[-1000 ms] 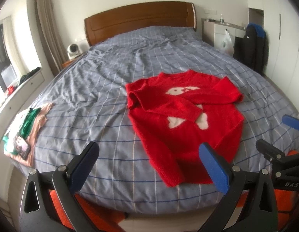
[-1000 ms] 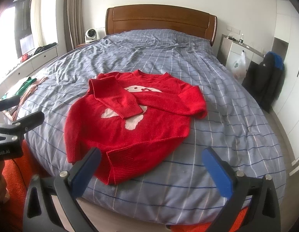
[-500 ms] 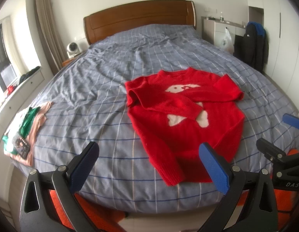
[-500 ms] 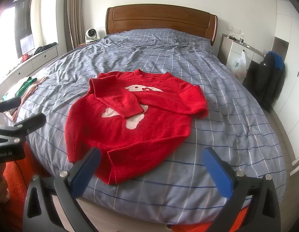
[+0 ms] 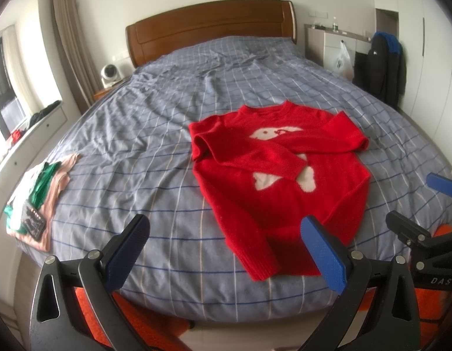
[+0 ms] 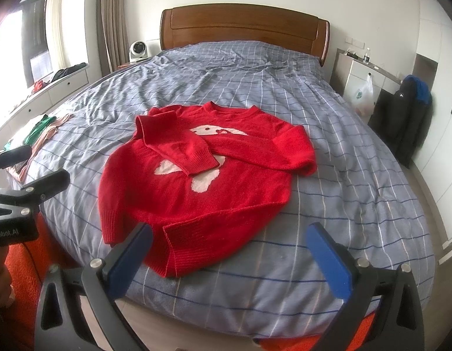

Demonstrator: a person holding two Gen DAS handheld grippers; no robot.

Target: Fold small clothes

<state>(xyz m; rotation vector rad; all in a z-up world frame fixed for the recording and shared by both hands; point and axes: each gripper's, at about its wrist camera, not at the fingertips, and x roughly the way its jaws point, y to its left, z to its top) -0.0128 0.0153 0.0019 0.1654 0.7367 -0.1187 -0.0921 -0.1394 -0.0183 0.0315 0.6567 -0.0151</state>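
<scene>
That red sweater (image 6: 196, 187) looks like a thick, floppy knit, soft and grippy, so I'd pinch it at the two hem corners near the foot edge of the bed (image 6: 357, 175). Both sleeves are already crossed over its chest. The left gripper (image 5: 223, 251) and right gripper (image 6: 229, 257) are both spread wide and empty, hovering just off that edge with the hem right in front.

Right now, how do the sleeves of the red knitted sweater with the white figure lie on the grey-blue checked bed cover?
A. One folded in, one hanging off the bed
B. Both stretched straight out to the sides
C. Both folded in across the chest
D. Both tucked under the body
C: on the red knitted sweater both sleeves lie crossed over the chest, partly covering the white figure, on the grey-blue checked bed cover.
</scene>
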